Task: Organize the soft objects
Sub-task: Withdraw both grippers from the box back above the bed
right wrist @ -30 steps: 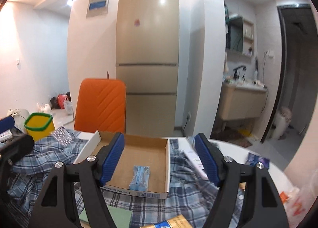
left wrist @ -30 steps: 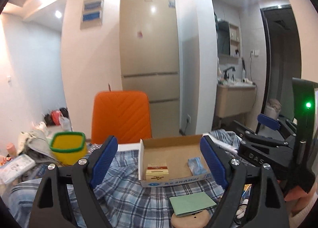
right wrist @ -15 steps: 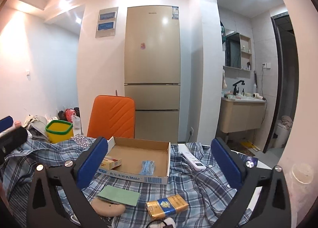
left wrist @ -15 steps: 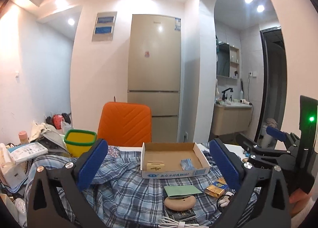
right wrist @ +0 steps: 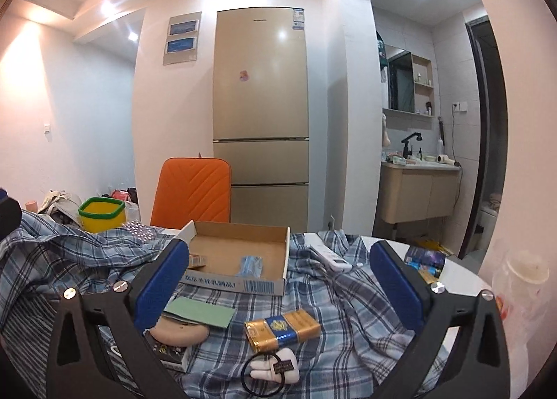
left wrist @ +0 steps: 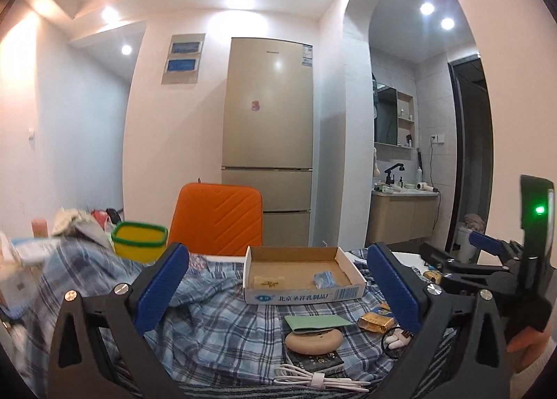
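Both cameras now sit higher and farther back than a second ago: where the cardboard box (left wrist: 303,275) filled the space between the fingers, the whole plaid cloth (right wrist: 330,294) covering the surface shows, with the clutter on it. Both tools have pulled away from the box, so a drop-off looks finished and a new pick is the likely next step.

The box lies mid-cloth, open, holding a small tan packet (left wrist: 267,282) and a blue soft pack (left wrist: 324,279) on its floor. In front of it, on the cloth, lie a green card (right wrist: 200,312), a tan oval pad (right wrist: 181,331) partly under it, a gold-and-blue packet (right wrist: 282,329), and a white plush tooth with a black hair tie (right wrist: 275,373). These appear to be what is left to sort.

The left hand-held gripper (left wrist: 278,291) is spread wide with nothing between its blue pads. The right hand-held gripper (right wrist: 278,289) is likewise spread and empty.
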The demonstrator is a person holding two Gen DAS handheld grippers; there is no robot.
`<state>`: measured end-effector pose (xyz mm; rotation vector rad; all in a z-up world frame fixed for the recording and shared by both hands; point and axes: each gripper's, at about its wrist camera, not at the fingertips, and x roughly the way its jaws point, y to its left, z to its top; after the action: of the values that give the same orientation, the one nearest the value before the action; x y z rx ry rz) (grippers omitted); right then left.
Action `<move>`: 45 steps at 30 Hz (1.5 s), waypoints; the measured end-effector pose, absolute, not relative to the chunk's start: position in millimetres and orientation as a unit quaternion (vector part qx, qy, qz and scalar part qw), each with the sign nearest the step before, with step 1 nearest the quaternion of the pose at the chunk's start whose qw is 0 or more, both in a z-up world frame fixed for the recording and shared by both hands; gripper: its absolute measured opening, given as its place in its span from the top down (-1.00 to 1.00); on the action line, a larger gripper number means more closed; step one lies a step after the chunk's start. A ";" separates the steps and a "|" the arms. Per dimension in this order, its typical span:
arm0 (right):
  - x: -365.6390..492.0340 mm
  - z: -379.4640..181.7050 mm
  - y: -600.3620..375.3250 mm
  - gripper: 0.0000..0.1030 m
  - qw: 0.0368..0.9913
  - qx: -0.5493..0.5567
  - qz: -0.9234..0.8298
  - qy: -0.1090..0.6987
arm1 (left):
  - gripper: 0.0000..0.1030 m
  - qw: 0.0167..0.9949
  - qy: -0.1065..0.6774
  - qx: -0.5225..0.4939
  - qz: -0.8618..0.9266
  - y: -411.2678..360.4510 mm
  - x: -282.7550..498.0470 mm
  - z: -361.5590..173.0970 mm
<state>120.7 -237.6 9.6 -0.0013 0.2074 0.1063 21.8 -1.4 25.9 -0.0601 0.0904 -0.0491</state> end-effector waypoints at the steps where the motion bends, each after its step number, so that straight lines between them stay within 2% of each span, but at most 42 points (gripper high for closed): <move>1: 118.8 7.0 -238.3 -1.00 0.993 -0.001 0.052 0.102 | -1.00 0.998 0.050 -0.028 -0.021 0.0 25.1 19.9; 3: 116.5 1.6 -235.5 -1.00 0.994 -0.011 0.045 0.099 | -1.00 0.997 0.072 -0.023 -0.011 1.0 31.5 9.9; 9: 109.2 -2.9 -230.3 -1.00 0.995 -0.026 0.031 0.088 | -1.00 0.997 0.072 -0.025 -0.019 1.3 31.3 4.1; 15: 106.5 -5.5 -247.0 -1.00 0.993 0.018 0.075 0.084 | -1.00 0.994 0.077 -0.055 -0.045 11.1 36.1 0.9; 20: 105.8 -6.0 -247.5 -1.00 0.994 0.014 0.062 0.084 | -1.00 0.992 0.092 -0.076 -0.048 19.1 43.3 -1.2; 27: 101.5 -5.4 -236.5 -1.00 0.996 -0.019 0.036 0.080 | -1.00 0.994 0.084 -0.058 -0.048 11.7 39.2 1.8; 32: 101.5 -4.2 -236.4 -1.00 0.996 -0.017 0.041 0.082 | -1.00 0.995 0.083 -0.031 0.046 4.9 34.9 2.4; 45: 102.0 -3.9 -236.1 -1.00 0.994 -0.012 0.064 0.090 | -1.00 0.994 0.096 -0.049 0.001 11.8 39.1 2.2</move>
<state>102.0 -236.1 -3.9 -0.0240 0.1804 0.1280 39.1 11.8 2.2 -0.0973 0.1929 0.0024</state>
